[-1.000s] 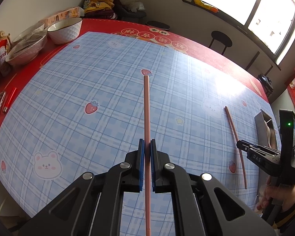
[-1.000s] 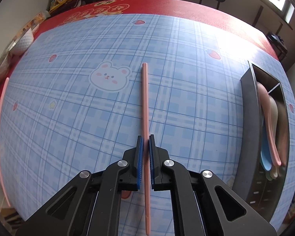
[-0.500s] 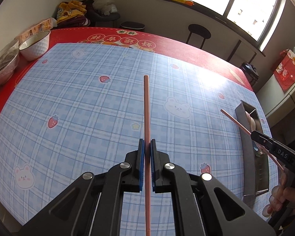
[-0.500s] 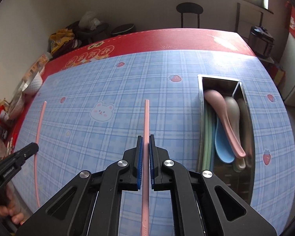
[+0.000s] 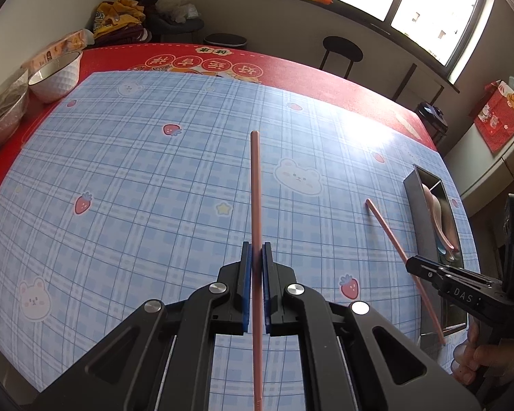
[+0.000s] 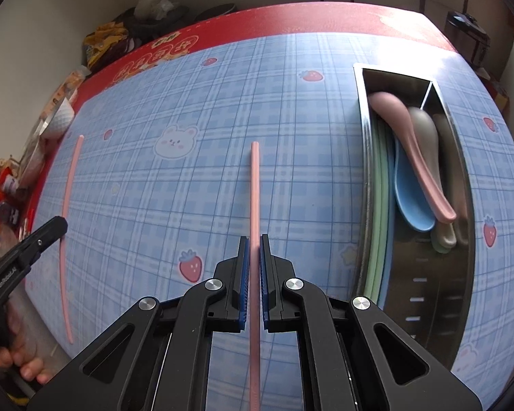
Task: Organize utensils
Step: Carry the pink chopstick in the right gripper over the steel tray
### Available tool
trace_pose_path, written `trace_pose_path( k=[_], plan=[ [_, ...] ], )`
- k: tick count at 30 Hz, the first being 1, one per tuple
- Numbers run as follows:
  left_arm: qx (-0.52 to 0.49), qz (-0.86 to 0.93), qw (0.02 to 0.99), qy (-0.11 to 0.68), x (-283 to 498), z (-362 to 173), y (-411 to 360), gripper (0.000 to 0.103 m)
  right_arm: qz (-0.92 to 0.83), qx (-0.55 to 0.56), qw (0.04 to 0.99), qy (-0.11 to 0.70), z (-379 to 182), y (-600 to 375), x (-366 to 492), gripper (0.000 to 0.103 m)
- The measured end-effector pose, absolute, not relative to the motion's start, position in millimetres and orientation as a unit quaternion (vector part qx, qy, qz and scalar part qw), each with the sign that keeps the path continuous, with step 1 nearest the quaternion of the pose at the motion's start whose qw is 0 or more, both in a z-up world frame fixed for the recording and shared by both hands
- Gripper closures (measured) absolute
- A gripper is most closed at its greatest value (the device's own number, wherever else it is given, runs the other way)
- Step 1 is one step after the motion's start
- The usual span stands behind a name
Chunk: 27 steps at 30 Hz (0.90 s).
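Observation:
My left gripper (image 5: pixel 256 251) is shut on a pink chopstick (image 5: pixel 255 185) and holds it above the blue plaid mat. My right gripper (image 6: pixel 253 245) is shut on a second pink chopstick (image 6: pixel 254 185), also above the mat. Each gripper shows in the other's view: the right one (image 5: pixel 411 264) with its chopstick (image 5: pixel 390 233) at the right, the left one (image 6: pixel 61 222) with its chopstick (image 6: pixel 68 185) at the left. A steel utensil tray (image 6: pixel 365 171) at the right holds pink (image 6: pixel 418 157), grey and blue (image 6: pixel 411 202) spoons and green chopsticks.
White bowls (image 5: pixel 56 75) and snack packets stand at the table's far left on the red cloth (image 5: pixel 291 68). A black stool (image 5: pixel 342 49) and clutter lie beyond the far edge. The tray (image 5: pixel 418 212) lies near the right edge.
Both grippers moved over the mat with their chopsticks. The right one has dropped closer to the table, left of the tray. Both grips are unchanged.

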<state>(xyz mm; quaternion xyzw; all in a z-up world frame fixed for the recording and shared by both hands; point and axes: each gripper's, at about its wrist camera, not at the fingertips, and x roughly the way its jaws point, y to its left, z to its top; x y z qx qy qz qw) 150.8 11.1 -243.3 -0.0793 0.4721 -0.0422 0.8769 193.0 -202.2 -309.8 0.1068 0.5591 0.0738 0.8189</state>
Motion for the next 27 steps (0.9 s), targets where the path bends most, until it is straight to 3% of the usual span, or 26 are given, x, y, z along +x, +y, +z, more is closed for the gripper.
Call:
trace_pose_path(
  k=[15,27],
  plan=[
    [-0.106,-0.010,0.877,0.469,138,-243,49,0.097,0.072,0.073,0.776,0.622,-337,-171,222,0.096],
    [-0.110,-0.018,0.874,0.473,142,-245,50,0.097,0.071,0.045,0.792,0.605,-336,-153,224,0.097]
  ],
)
